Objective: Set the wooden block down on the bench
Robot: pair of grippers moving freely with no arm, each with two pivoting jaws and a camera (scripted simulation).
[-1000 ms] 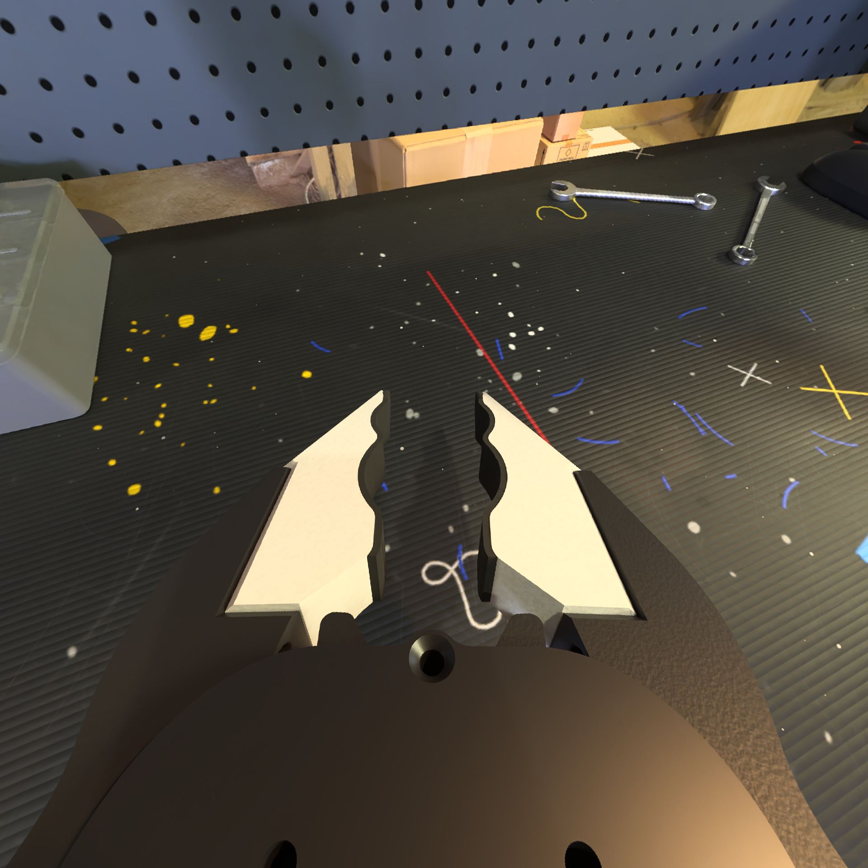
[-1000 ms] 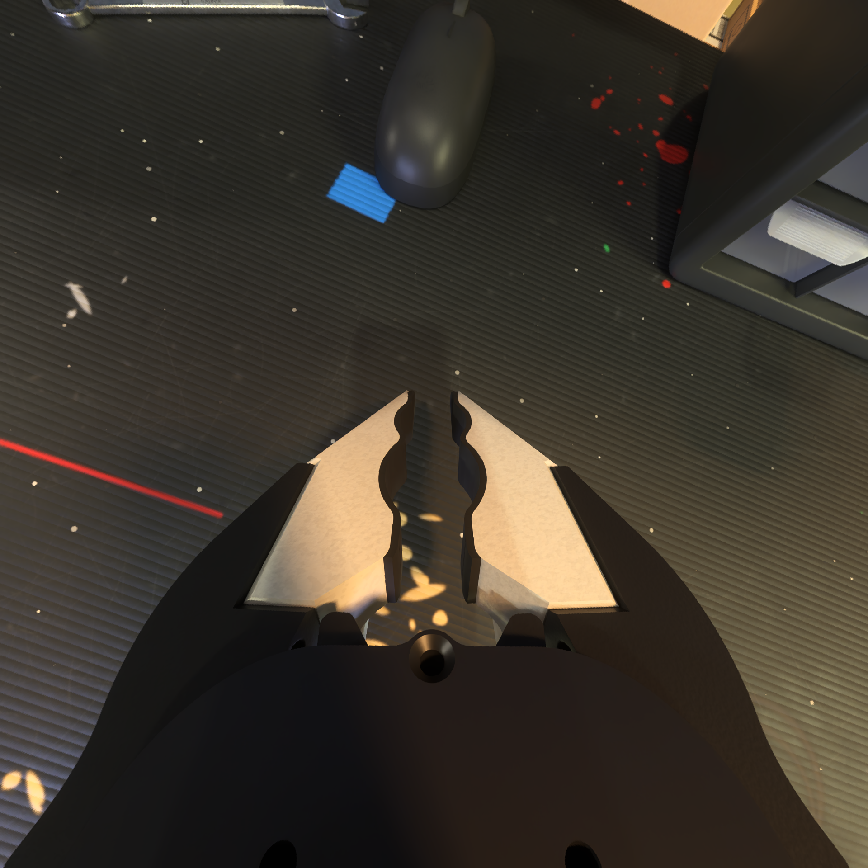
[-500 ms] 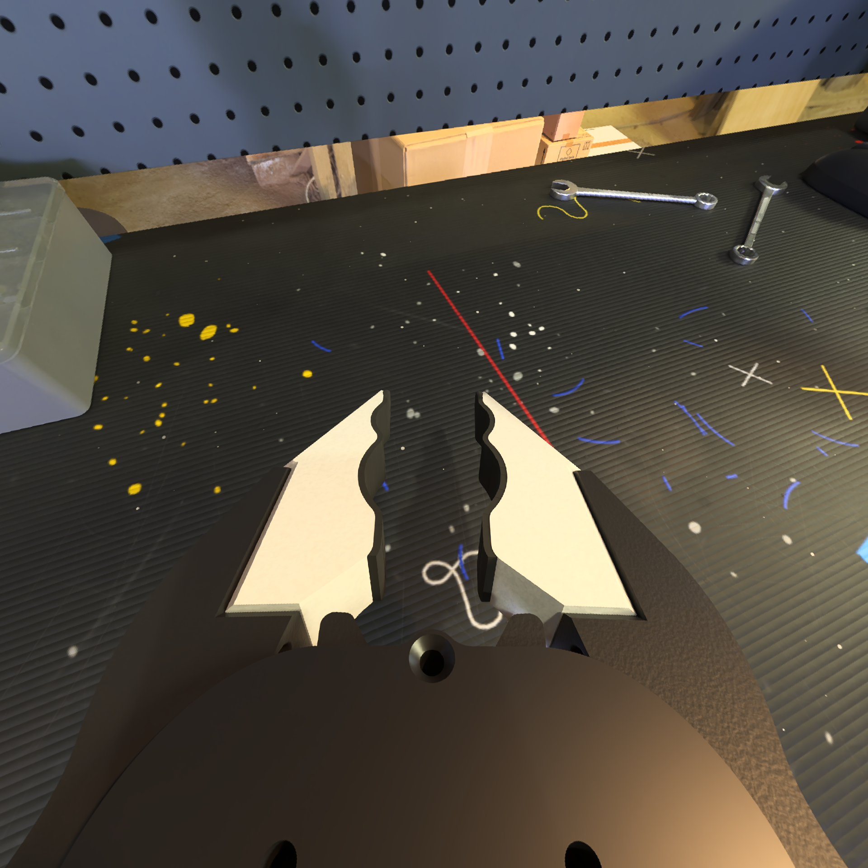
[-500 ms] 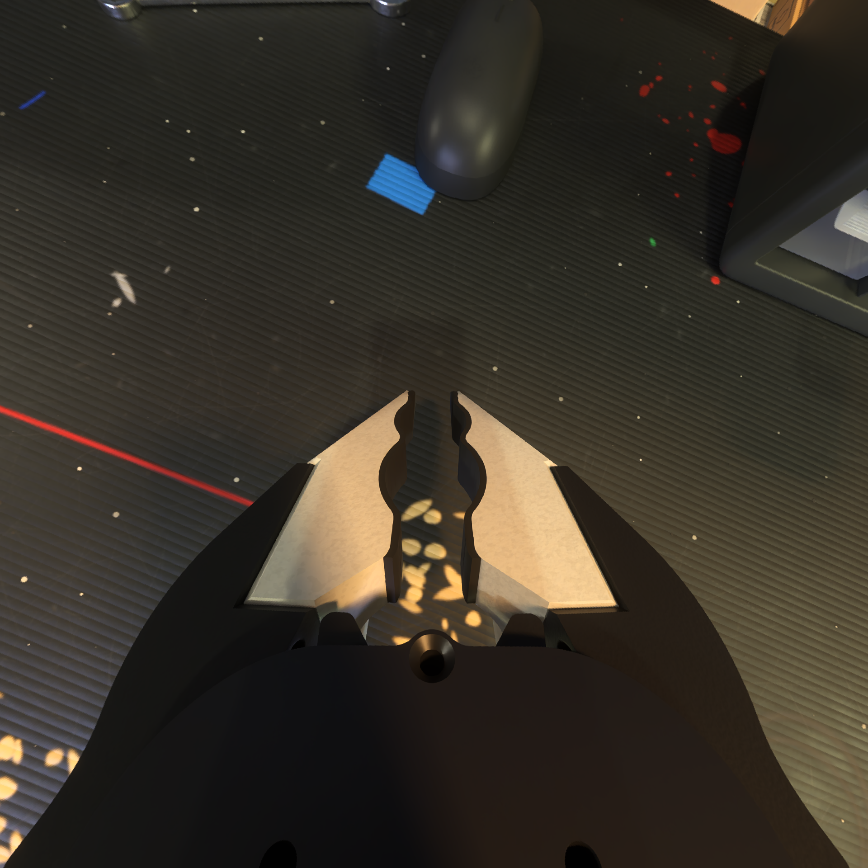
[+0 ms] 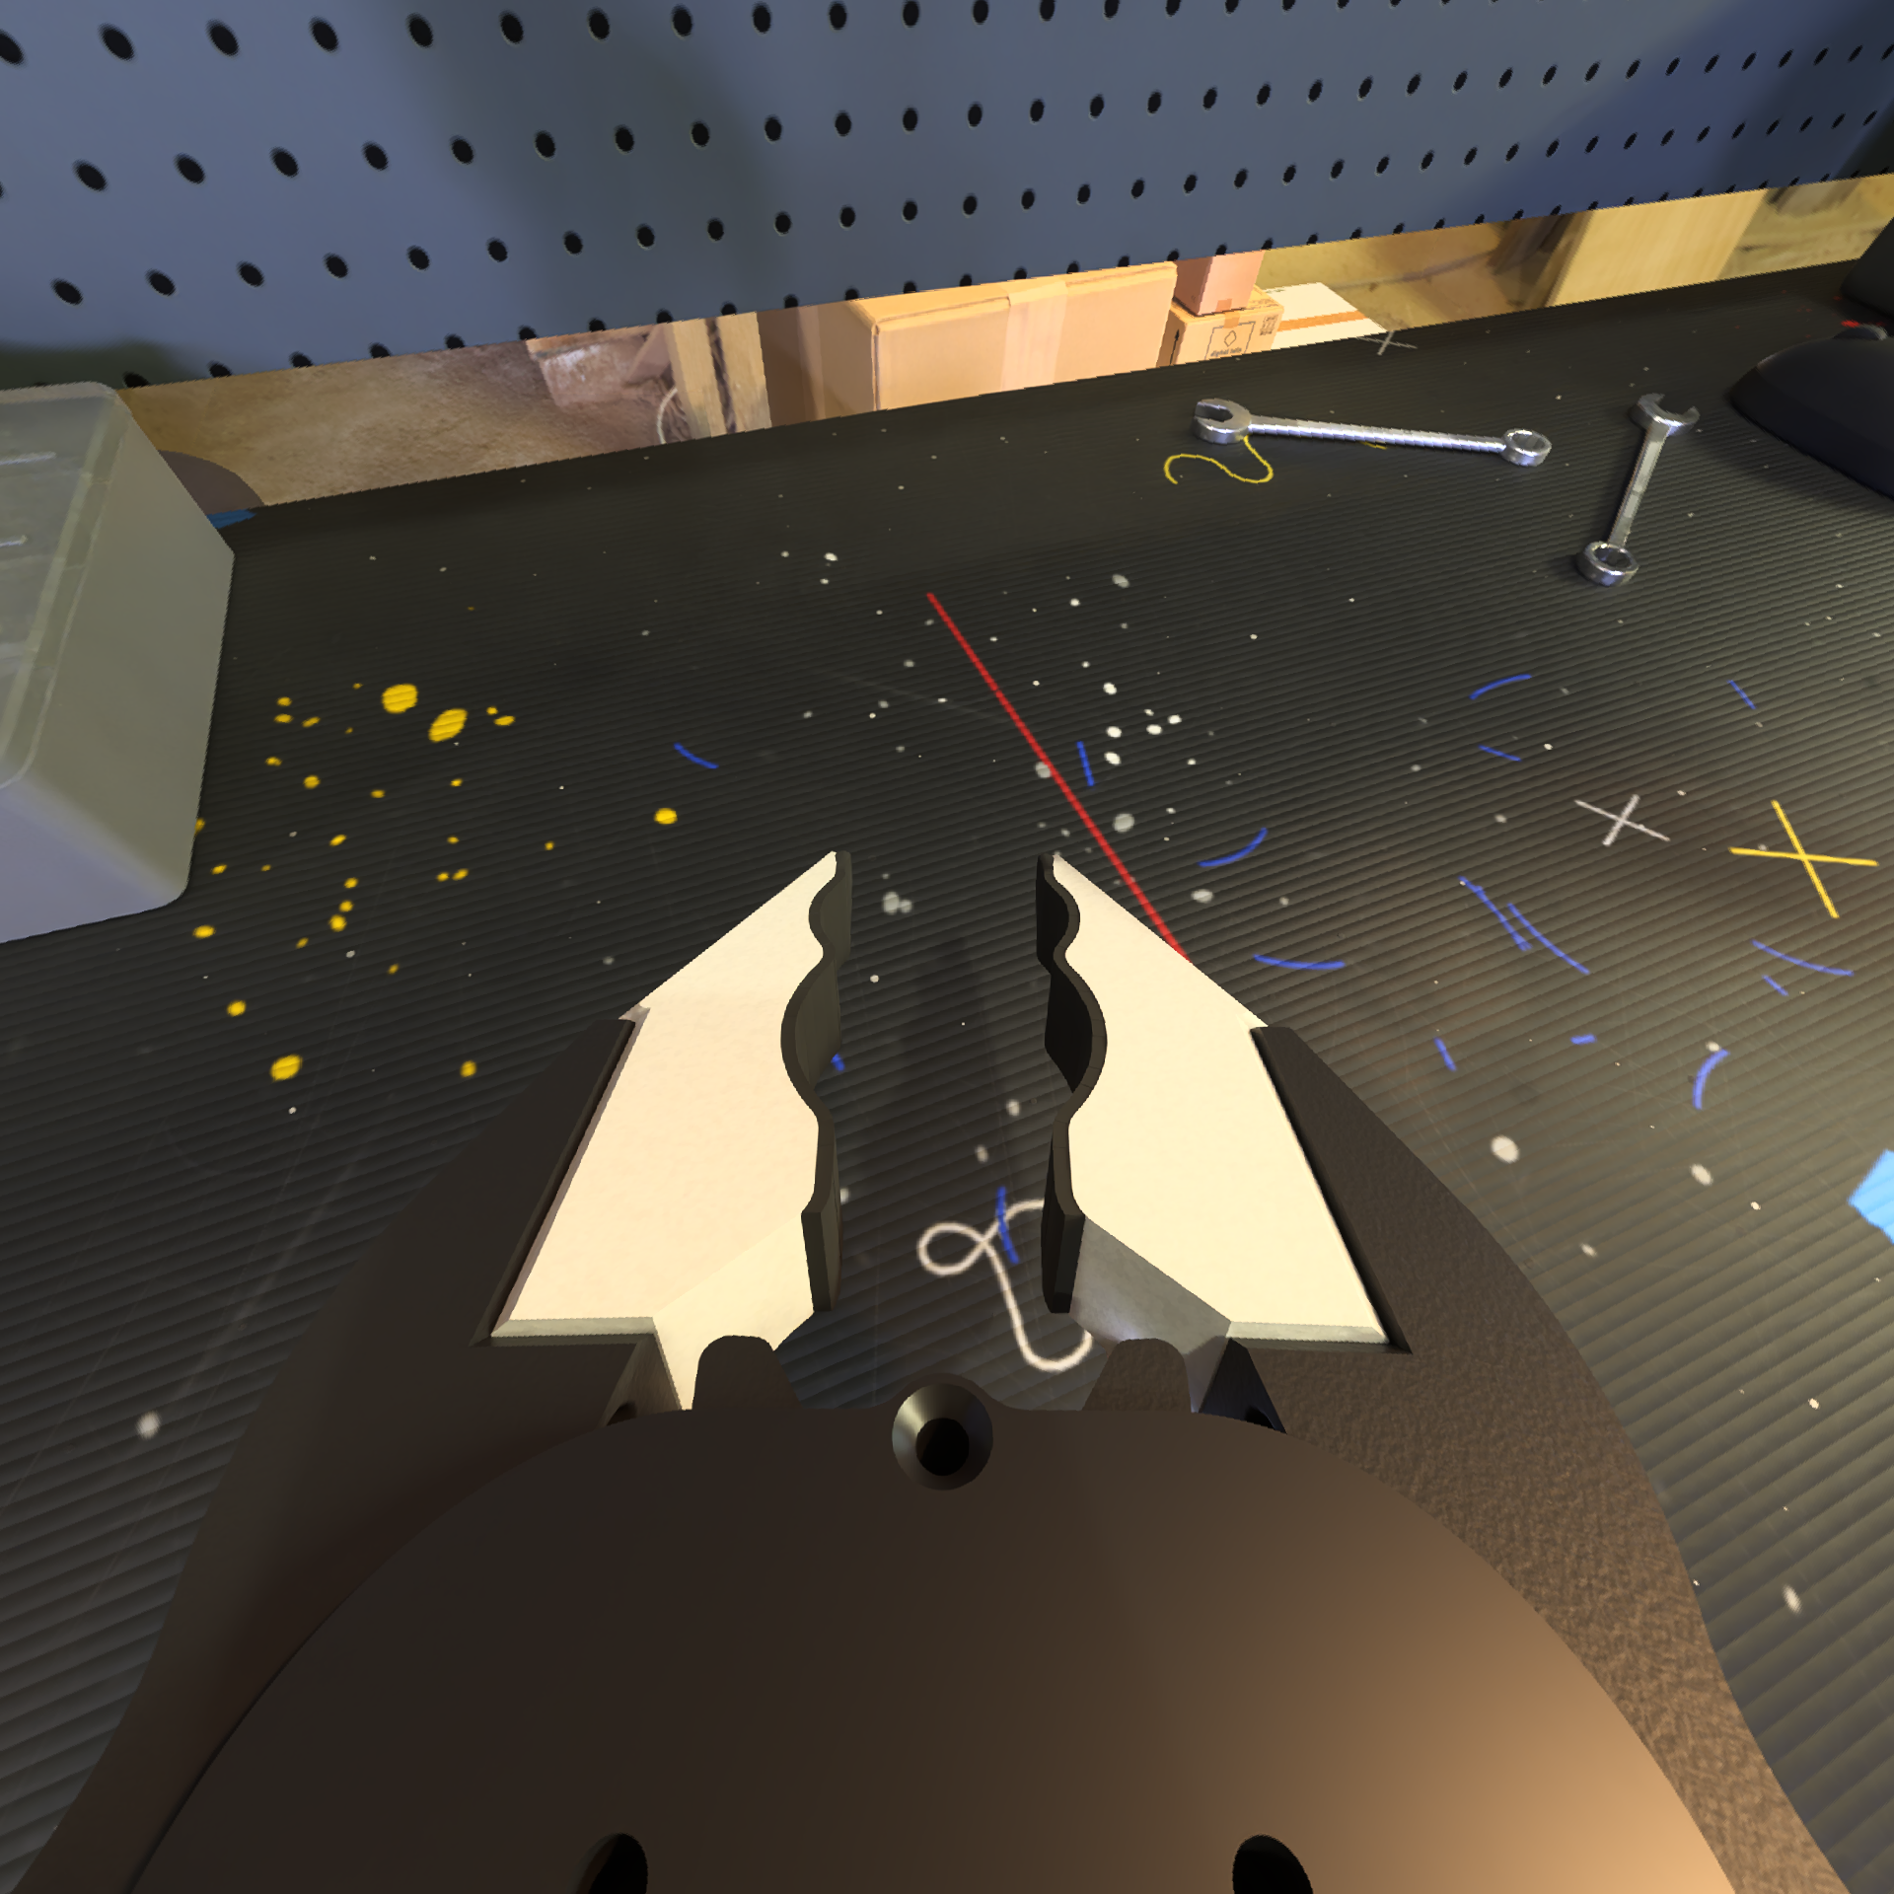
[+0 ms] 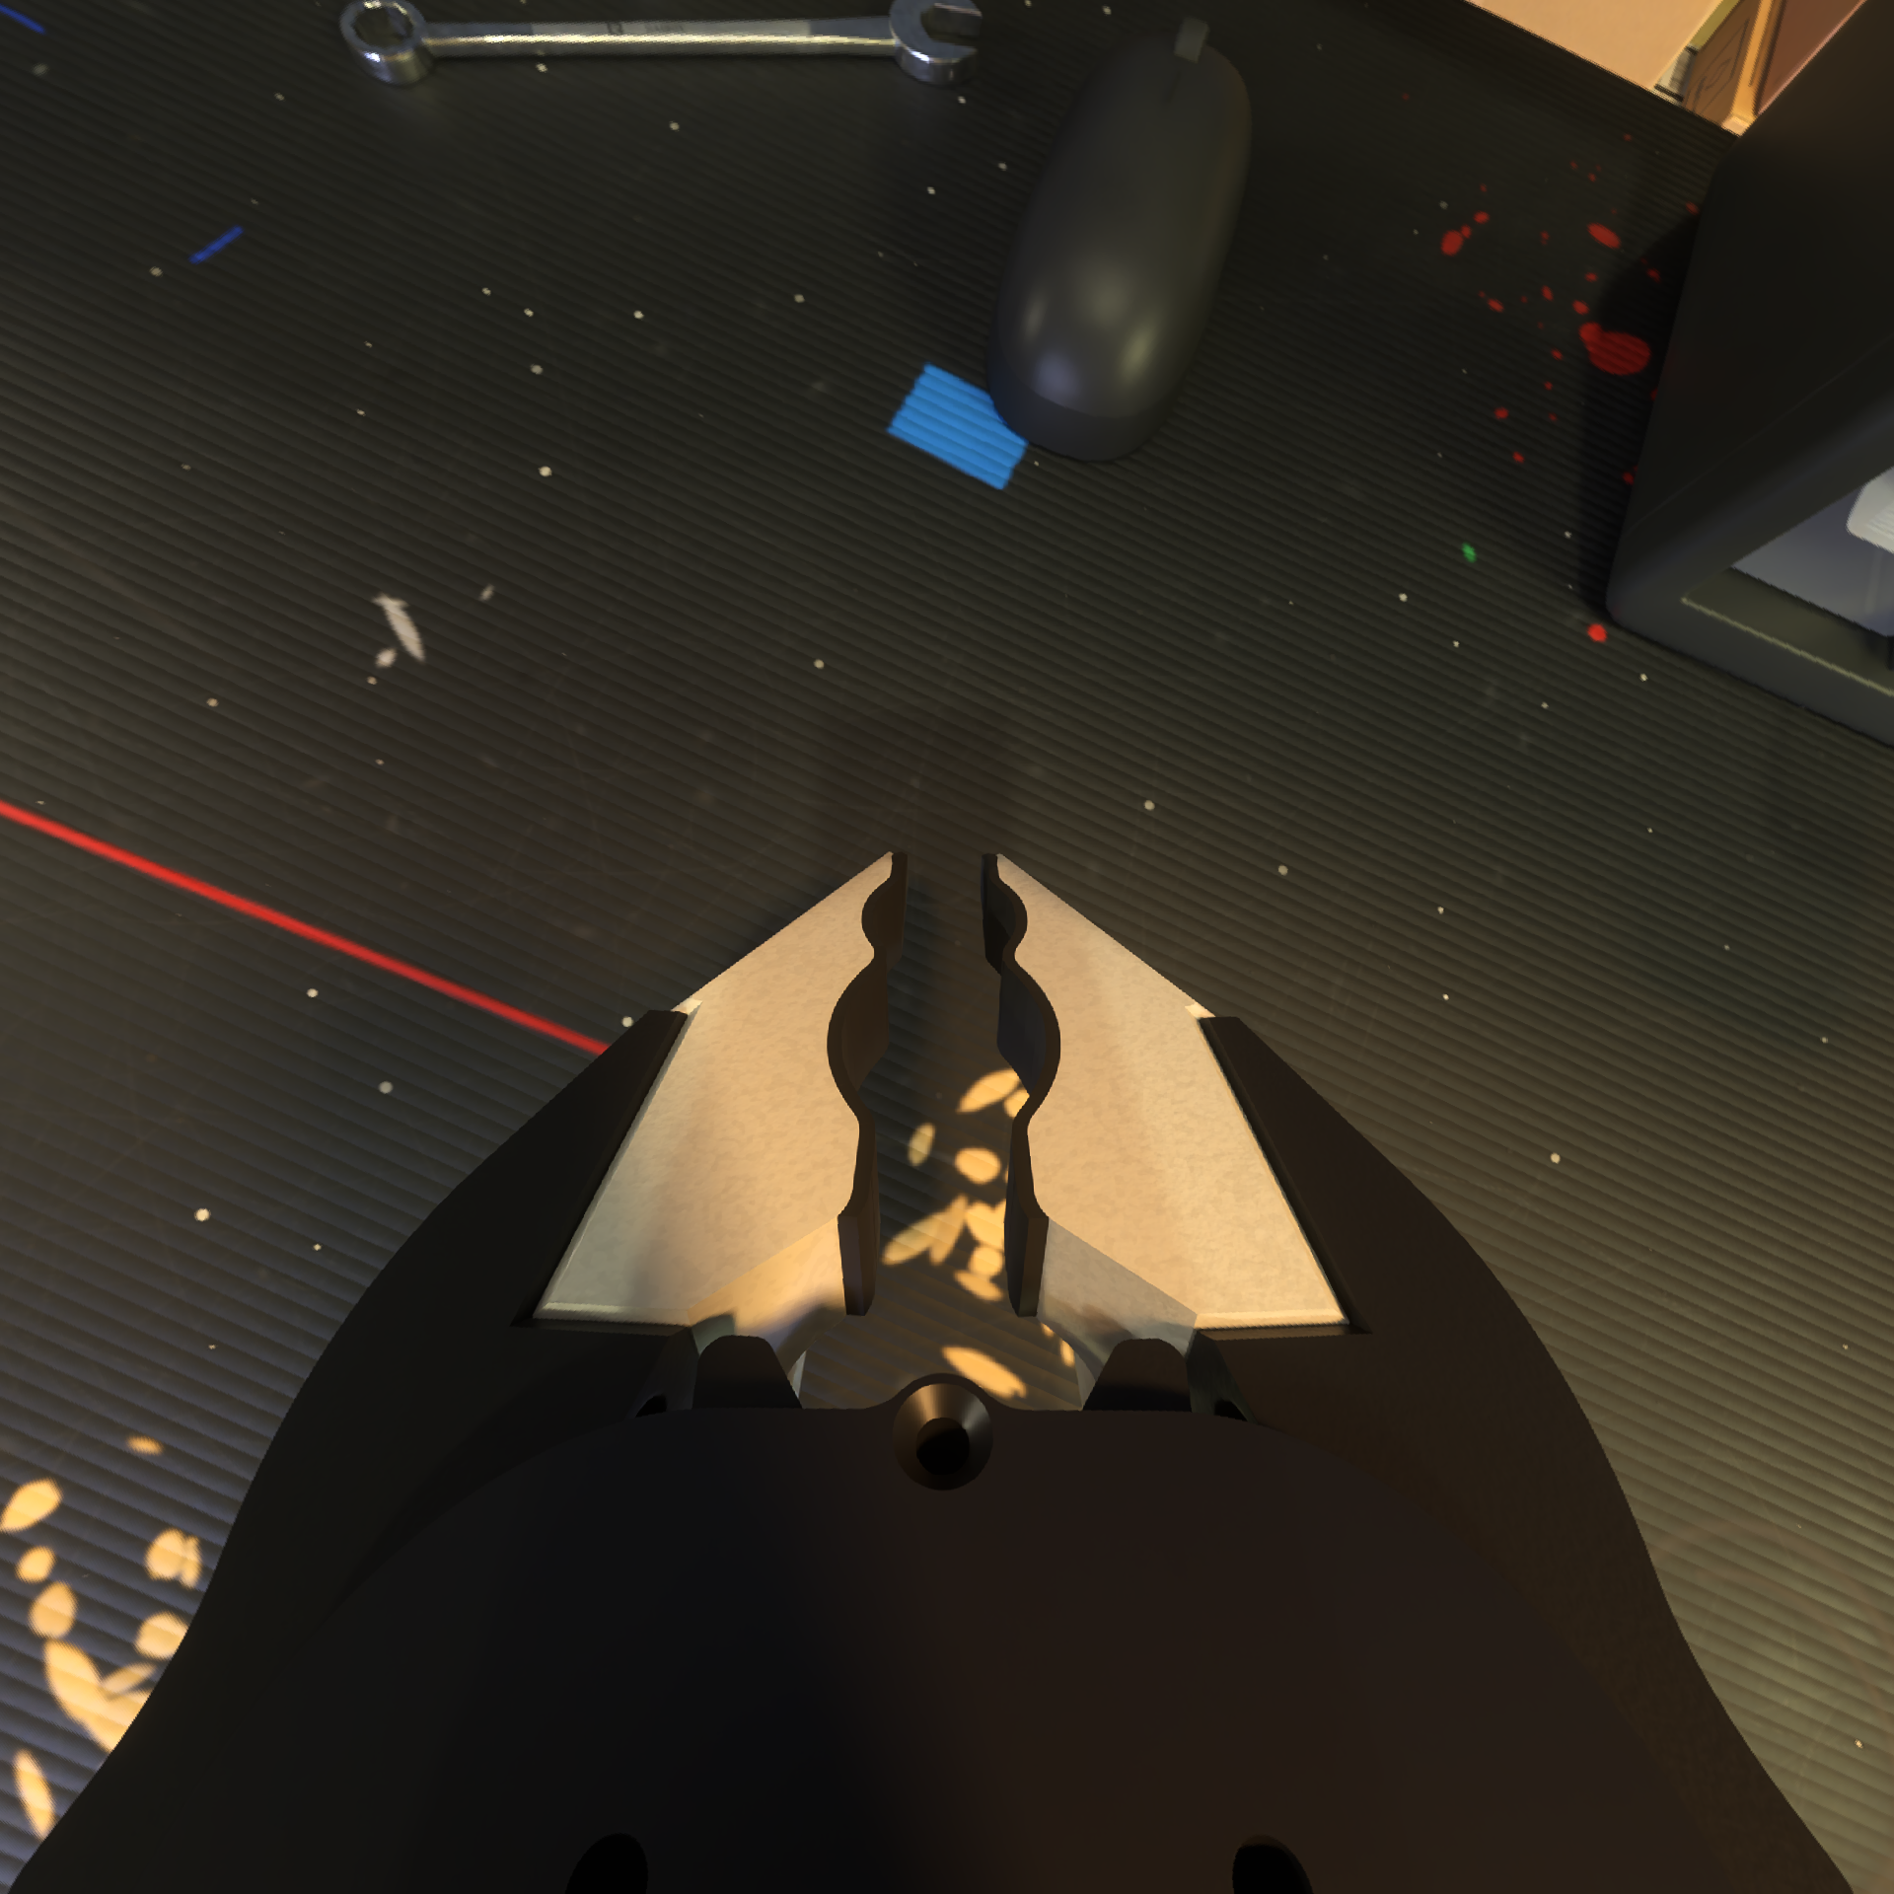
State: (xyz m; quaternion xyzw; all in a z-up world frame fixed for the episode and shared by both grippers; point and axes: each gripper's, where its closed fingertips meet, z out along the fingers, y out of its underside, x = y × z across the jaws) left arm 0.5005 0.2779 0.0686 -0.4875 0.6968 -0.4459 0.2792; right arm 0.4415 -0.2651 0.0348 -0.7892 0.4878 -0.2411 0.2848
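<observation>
No wooden block shows in either view. In the left wrist view my left gripper (image 5: 943, 866) is open and empty, held over the dark ribbed bench (image 5: 717, 635) near a red line. In the right wrist view my right gripper (image 6: 941, 866) has its jaws a narrow gap apart with nothing between them; only the bench (image 6: 512, 717) shows through the gap. It points steeply down at the bench, short of a dark computer mouse (image 6: 1122, 256).
Two steel wrenches (image 5: 1373, 436) (image 5: 1635, 487) lie at the back right. A clear plastic bin (image 5: 92, 656) stands at the left edge. A pegboard (image 5: 922, 133) backs the bench. A dark box (image 6: 1783, 410) stands right of the mouse, a blue patch (image 6: 958, 425) beside it.
The right gripper has pulled back and left: the mouse and the dark box slid right and a wrench came into view at the top. Its jaw gap is unchanged. The left gripper has not moved.
</observation>
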